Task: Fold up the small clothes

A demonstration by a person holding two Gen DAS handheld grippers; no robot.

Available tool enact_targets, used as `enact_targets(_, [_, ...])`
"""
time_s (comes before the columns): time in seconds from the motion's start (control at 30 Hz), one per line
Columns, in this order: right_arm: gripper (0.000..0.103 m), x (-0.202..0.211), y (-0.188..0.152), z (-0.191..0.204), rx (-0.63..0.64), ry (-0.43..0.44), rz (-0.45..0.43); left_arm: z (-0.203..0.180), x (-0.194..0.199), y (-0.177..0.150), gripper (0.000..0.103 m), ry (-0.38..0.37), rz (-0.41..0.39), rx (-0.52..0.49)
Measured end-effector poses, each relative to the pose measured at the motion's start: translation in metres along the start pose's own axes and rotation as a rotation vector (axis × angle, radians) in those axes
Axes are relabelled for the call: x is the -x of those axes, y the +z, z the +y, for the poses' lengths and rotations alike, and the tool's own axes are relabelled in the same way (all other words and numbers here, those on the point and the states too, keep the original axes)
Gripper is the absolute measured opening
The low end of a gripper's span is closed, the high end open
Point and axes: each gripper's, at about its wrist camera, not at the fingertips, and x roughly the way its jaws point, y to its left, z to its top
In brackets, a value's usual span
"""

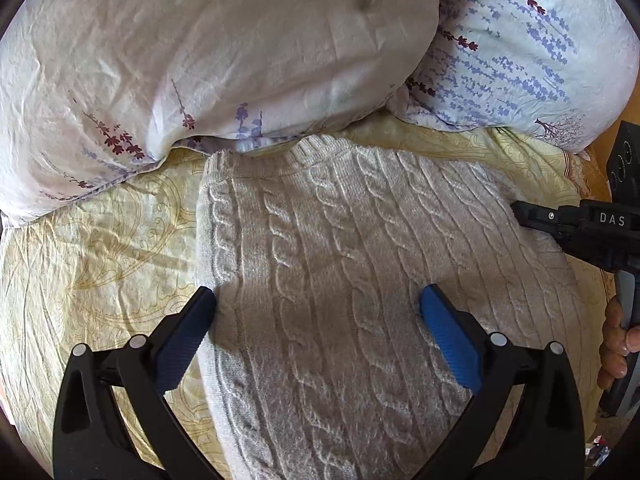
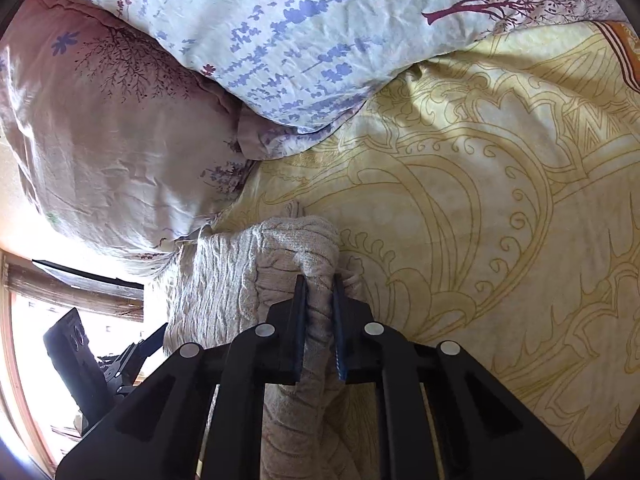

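Observation:
A cream cable-knit sweater (image 1: 340, 232) lies on a yellow patterned bedsheet (image 1: 100, 232), its ribbed edge toward the pillows. My left gripper (image 1: 318, 304) is open, its blue-padded fingers spread just above the sweater's near part. My right gripper (image 1: 520, 214) comes in from the right and meets the sweater's right edge. In the right wrist view my right gripper (image 2: 320, 284) is shut on a bunched fold of the sweater (image 2: 296, 248). The left gripper's body (image 2: 100, 364) shows at the lower left of that view.
A pale pillow (image 1: 220, 48) and a floral duvet (image 1: 520, 52) lie close behind the sweater. The yellow sheet (image 2: 480, 200) stretches to the right. A hand (image 1: 616, 344) holds the right gripper's handle. A bright window (image 2: 24, 340) is at far left.

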Motion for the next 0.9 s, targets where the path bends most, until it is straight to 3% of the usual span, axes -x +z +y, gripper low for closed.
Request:
enact_targets(0.17, [0.013, 0.001, 0.001, -0.004, -0.013, 0.014, 0.007, 0.000, -0.007, 0.005, 0.101, -0.013, 0.000, 0.001])
enact_targets(0.23, [0.023, 0.012, -0.003, 0.001, 0.004, 0.004, -0.007, -0.001, 0.002, 0.003, 0.101, -0.011, -0.013, -0.006])
enact_targets(0.37, [0.025, 0.052, -0.026, 0.026, 0.159, -0.018, -0.096, 0.002, 0.039, -0.014, 0.101, -0.003, -0.096, -0.042])
enact_targets(0.47, [0.025, 0.067, -0.056, 0.048, 0.295, -0.007, -0.117, -0.001, 0.055, -0.034, 0.101, -0.029, -0.111, -0.058])
enact_targets(0.57, [0.025, 0.064, -0.085, 0.063, 0.401, -0.038, -0.098, -0.012, 0.056, -0.056, 0.101, -0.041, -0.097, -0.079])
enact_targets(0.7, [0.024, 0.042, -0.101, 0.057, 0.428, -0.152, -0.065, -0.021, 0.040, -0.072, 0.101, 0.011, -0.077, -0.098])
enact_targets(0.9, [0.023, 0.036, -0.113, 0.054, 0.500, -0.191, -0.144, -0.018, 0.032, -0.072, 0.101, 0.007, -0.069, -0.077])
